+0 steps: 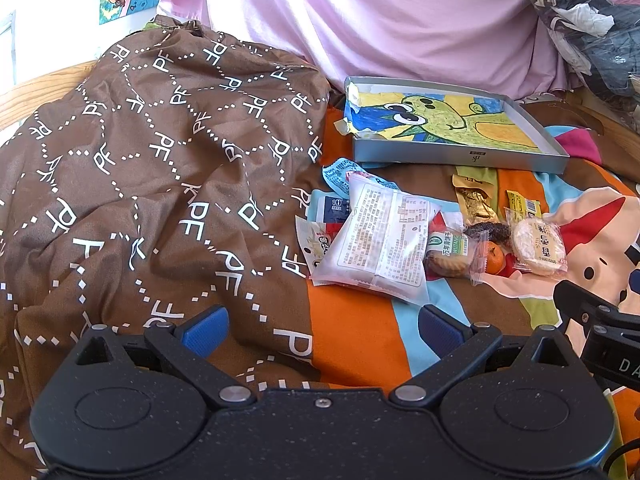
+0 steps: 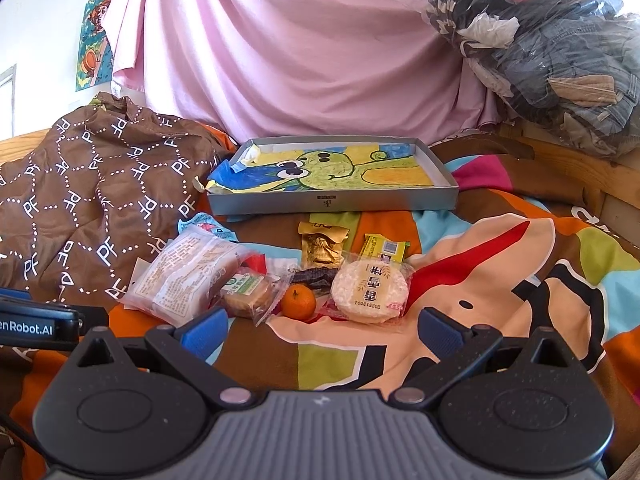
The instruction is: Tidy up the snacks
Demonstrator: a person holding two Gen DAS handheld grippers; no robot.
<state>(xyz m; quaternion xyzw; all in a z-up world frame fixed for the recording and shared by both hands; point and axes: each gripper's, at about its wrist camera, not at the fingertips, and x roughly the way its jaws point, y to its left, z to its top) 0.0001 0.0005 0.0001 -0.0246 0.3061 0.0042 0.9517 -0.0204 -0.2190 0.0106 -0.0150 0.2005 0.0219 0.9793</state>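
Nearest the lens in each wrist view sits the gripper's own black body with blue-padded fingers. Both the left gripper (image 1: 322,330) and the right gripper (image 2: 320,330) have their jaws spread wide, holding nothing, poised above a bed covered by a colourful cartoon sheet (image 2: 500,280).

Just ahead of the right gripper lies a loose cluster of snacks on the sheet. A round rice cracker (image 2: 370,292) in clear wrap lies on the right of the pile, with a small mandarin (image 2: 298,302) just beside it on the left. Next to the mandarin is a wrapped biscuit (image 2: 246,292), overlapped by a large white packet (image 2: 186,274) with printed text. Behind these lie a gold packet (image 2: 322,244) and a yellow packet (image 2: 386,248), with a blue wrapper (image 2: 204,226) at the far left.

Beyond the snacks rests a shallow grey tray (image 2: 332,200) lined with a crayon drawing. A brown patterned quilt (image 1: 140,184) is heaped on the left, and a pink cloth (image 2: 288,60) hangs behind.
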